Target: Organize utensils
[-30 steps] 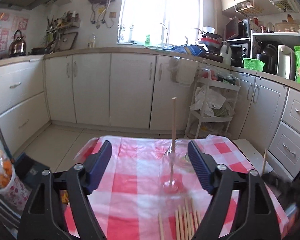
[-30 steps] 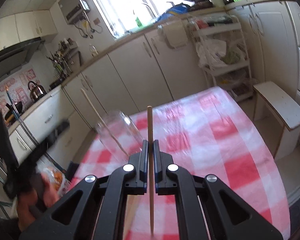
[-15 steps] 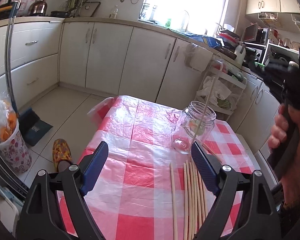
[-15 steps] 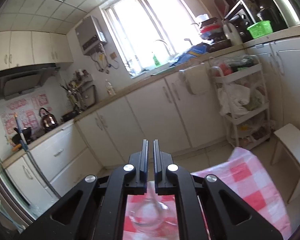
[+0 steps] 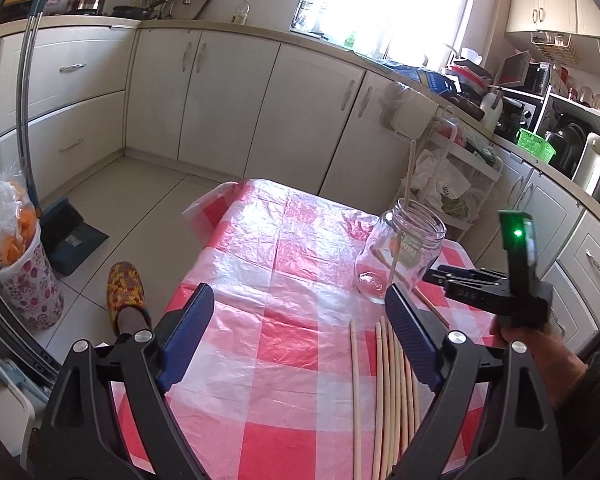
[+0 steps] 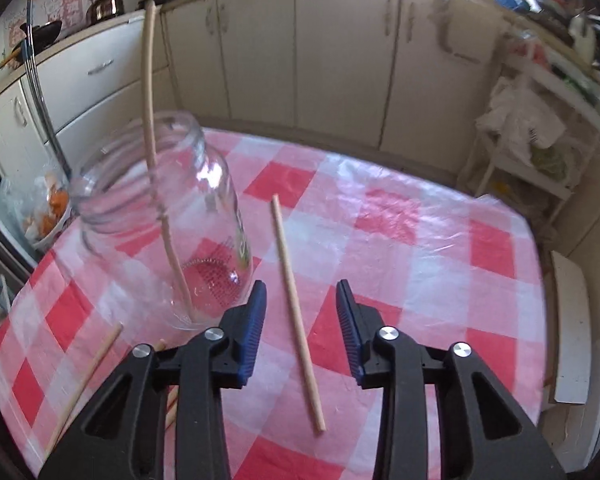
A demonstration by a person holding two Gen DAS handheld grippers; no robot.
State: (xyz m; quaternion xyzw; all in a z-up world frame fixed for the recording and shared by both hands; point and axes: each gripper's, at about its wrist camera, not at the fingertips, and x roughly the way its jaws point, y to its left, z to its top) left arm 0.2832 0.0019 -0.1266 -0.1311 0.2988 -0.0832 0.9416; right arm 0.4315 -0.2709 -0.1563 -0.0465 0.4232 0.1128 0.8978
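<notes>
A clear glass jar [image 5: 400, 252] stands on the red-and-white checked tablecloth [image 5: 284, 280] with one wooden chopstick [image 5: 406, 184] leaning inside it; the jar also shows in the right wrist view [image 6: 160, 216]. Several loose chopsticks [image 5: 388, 384] lie in a row near the front. My left gripper [image 5: 300, 332] is open and empty above the cloth, left of that row. My right gripper [image 6: 300, 300] is open, low over a single chopstick [image 6: 296, 304] lying between its jaws, right of the jar.
White kitchen cabinets [image 5: 228, 92] run behind the table. A slippered foot [image 5: 126, 292], a dustpan [image 5: 68, 236] and a flowered bin [image 5: 20, 280] stand on the floor at left. A white rack [image 6: 536, 136] and a stool [image 6: 572, 320] stand at right.
My right gripper let the chopstick go into the jar, opened, and came down over a single chopstick on the cloth. My left gripper drew back and tilted down.
</notes>
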